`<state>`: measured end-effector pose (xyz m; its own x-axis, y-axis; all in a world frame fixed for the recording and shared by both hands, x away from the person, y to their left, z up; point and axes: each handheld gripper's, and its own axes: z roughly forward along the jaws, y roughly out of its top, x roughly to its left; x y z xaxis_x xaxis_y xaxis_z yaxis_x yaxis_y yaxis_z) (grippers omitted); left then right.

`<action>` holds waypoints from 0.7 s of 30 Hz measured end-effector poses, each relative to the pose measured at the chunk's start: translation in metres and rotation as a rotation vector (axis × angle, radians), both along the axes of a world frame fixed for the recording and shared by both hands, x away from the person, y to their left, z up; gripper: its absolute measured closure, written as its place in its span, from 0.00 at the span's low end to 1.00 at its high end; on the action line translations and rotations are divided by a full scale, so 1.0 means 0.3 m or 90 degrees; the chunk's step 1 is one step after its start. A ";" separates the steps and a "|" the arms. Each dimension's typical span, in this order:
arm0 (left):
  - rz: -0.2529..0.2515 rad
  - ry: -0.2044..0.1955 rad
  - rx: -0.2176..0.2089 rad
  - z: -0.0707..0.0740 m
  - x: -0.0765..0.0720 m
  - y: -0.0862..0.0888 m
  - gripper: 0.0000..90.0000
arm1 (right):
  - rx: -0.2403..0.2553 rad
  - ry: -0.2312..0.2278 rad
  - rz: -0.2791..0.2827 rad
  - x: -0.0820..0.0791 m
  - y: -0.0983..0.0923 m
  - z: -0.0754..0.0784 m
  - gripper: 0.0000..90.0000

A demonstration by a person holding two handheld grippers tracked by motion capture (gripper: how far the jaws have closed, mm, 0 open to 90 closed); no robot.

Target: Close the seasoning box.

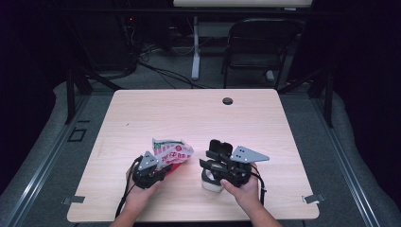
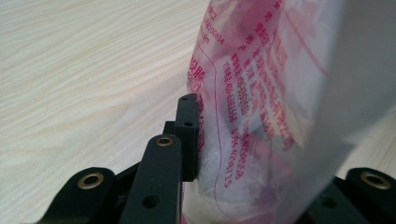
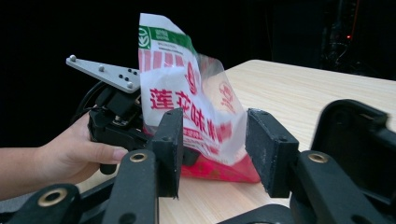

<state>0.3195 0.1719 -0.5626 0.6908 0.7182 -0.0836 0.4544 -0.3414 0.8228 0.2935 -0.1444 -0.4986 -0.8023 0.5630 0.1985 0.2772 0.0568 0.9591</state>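
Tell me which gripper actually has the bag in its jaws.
The left gripper: its pads press the red-and-white plastic bag, seen close in its own view. The right gripper stands open with nothing between its pads; the bag sits farther off.

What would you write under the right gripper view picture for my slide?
Open right gripper faces a red-and-white plastic bag standing on the wooden table, clamped by the left gripper.

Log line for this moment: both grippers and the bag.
left gripper: shut on snack bag | right gripper: open, nothing between jaws, apart from bag | bag: upright on table
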 end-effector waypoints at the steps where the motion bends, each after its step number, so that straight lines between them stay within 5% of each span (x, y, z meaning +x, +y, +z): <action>1: 0.002 0.000 -0.006 0.002 0.002 0.007 0.84 | 0.004 -0.001 -0.005 0.000 -0.003 0.000 0.63; 9: 0.052 -0.002 -0.051 0.041 0.016 0.109 0.85 | 0.001 0.001 -0.021 -0.002 -0.021 -0.003 0.63; 18: 0.133 -0.030 -0.026 0.090 0.006 0.248 0.85 | -0.011 0.003 -0.031 -0.001 -0.038 -0.007 0.66; 21: 0.156 -0.026 -0.042 0.093 0.000 0.285 0.85 | -0.019 -0.003 -0.041 -0.004 -0.041 -0.006 0.67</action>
<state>0.3195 0.2574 -0.5346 0.5007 0.8585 -0.1108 0.4829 -0.1708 0.8589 0.2924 -0.1567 -0.5005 -0.7646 0.6195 0.1778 0.2772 0.0671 0.9585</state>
